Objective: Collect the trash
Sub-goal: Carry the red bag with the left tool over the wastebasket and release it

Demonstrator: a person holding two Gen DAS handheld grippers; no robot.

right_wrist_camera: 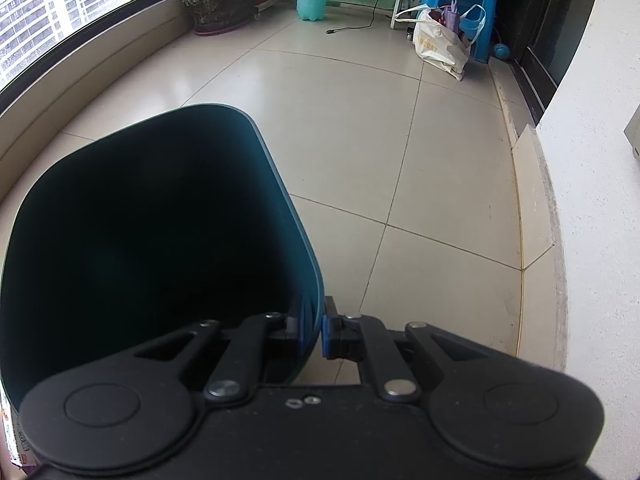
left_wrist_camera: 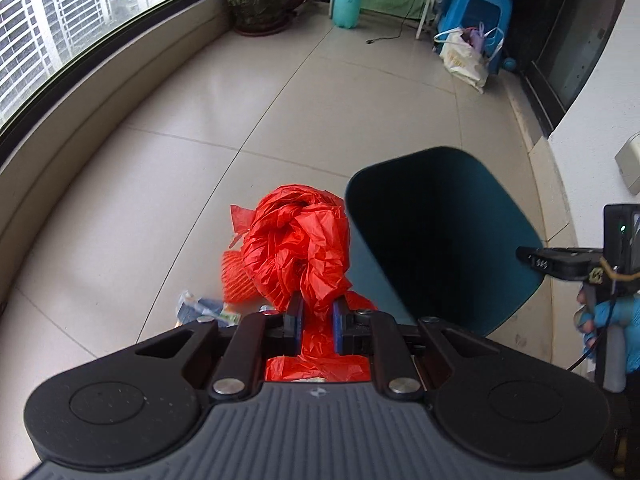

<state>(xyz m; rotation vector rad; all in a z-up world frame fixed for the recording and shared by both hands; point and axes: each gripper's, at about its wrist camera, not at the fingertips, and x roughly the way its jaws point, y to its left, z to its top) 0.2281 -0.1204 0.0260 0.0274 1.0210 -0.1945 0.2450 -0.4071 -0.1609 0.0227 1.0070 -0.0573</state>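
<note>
My left gripper (left_wrist_camera: pixel 317 312) is shut on a crumpled red plastic bag (left_wrist_camera: pixel 298 246) and holds it up above the floor, just left of the dark teal trash bin (left_wrist_camera: pixel 440 240). An orange mesh piece (left_wrist_camera: pixel 236 280) and a small printed wrapper (left_wrist_camera: pixel 202 312) show below the bag. My right gripper (right_wrist_camera: pixel 312 328) is shut on the near right rim of the trash bin (right_wrist_camera: pixel 152 240), one finger inside and one outside. The bin's inside is dark, its contents hidden. The right gripper also shows in the left wrist view (left_wrist_camera: pixel 560 264) at the bin's right edge.
Tiled balcony floor (right_wrist_camera: pixel 400 140). A curved window ledge (left_wrist_camera: pixel 100 120) runs along the left. At the far end stand a potted plant (left_wrist_camera: pixel 260 4), a teal spray bottle (left_wrist_camera: pixel 347 4), a blue stool (left_wrist_camera: pixel 476 8), a white shopping bag (left_wrist_camera: pixel 466 58) and a loose cable (left_wrist_camera: pixel 392 36). A white wall (right_wrist_camera: pixel 600 200) is on the right.
</note>
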